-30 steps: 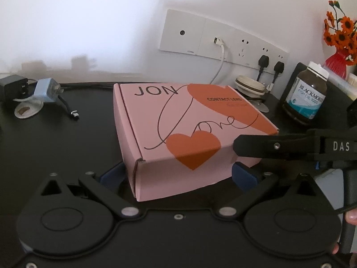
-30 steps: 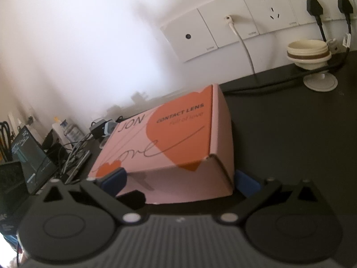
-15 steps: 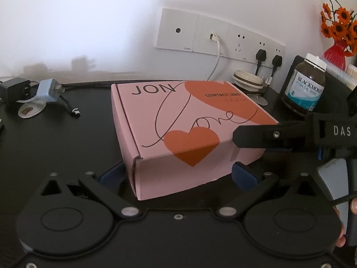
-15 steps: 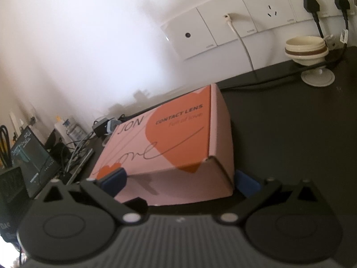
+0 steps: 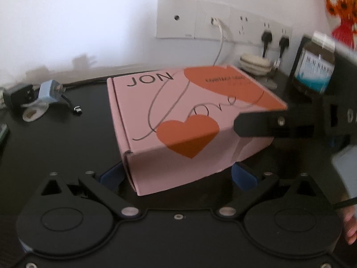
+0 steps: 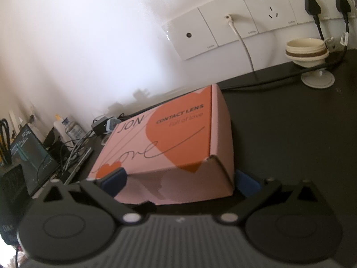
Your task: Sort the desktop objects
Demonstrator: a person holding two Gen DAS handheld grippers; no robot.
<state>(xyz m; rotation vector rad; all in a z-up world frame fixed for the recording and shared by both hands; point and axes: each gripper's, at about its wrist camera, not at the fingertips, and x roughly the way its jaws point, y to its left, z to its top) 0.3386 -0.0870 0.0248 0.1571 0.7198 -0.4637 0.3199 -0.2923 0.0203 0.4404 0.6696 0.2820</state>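
A pink cardboard box printed with orange hearts and "JON" sits between both grippers above the black desk. My left gripper is shut on the box's near end, a blue pad pressed at each corner. My right gripper is shut on the other end of the box, its blue pads flanking that short face. In the left wrist view one black finger of the right gripper lies across the box's right side.
A brown supplement bottle and red vase with orange flowers stand at right. A cream cup on a stand, wall sockets with cables, chargers and a laptop ring the desk. A hand shows at right.
Both grippers keep their hold on the box. The left wrist view has blurred and shifted, the bottle and vase sliding toward the right edge; the box looms slightly larger.
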